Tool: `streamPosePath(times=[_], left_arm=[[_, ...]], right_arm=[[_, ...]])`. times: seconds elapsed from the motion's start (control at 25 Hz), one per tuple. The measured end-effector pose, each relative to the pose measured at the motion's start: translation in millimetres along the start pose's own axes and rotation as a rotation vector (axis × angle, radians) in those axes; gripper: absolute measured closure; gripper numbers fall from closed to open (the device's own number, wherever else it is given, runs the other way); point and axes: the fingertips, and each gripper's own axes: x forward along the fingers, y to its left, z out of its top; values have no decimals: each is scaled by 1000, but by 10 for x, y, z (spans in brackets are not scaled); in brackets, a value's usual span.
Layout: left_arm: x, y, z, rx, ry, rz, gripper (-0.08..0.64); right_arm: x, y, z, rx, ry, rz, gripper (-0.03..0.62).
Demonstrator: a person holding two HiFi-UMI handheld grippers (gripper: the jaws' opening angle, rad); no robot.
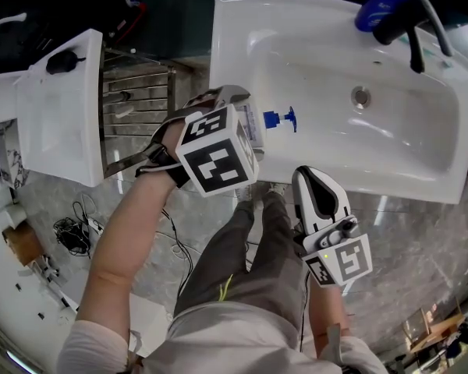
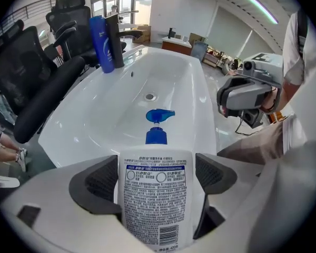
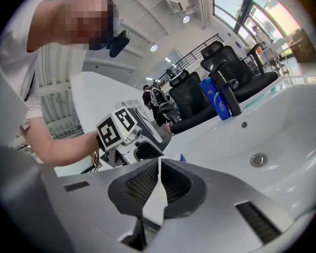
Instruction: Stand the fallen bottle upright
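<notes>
A white pump bottle with a blue pump head lies on its side on the left slope of the white sink, pump toward the drain. My left gripper points steeply down over it. In the left gripper view the bottle shows its printed label and lies between the jaws of the left gripper. The pads stand wide beside its flanks, and no squeeze shows. My right gripper hangs at the sink's front edge, and in its own view the right gripper is shut on nothing.
A dark blue bottle stands by the black tap at the sink's far right corner. The drain sits mid-basin. A second white basin and a metal rack stand to the left. Cables lie on the floor.
</notes>
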Motion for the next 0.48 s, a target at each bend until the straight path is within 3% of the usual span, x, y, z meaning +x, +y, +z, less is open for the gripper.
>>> streamPosePath(times=[0.24, 0.48], left_arm=[[24, -45, -4, 18, 38, -43, 92], [88, -32, 36, 26, 49, -27, 92]], right_arm=[[-29, -47, 29, 5, -4, -7, 551], [-42, -119, 39, 9, -4, -11, 551]])
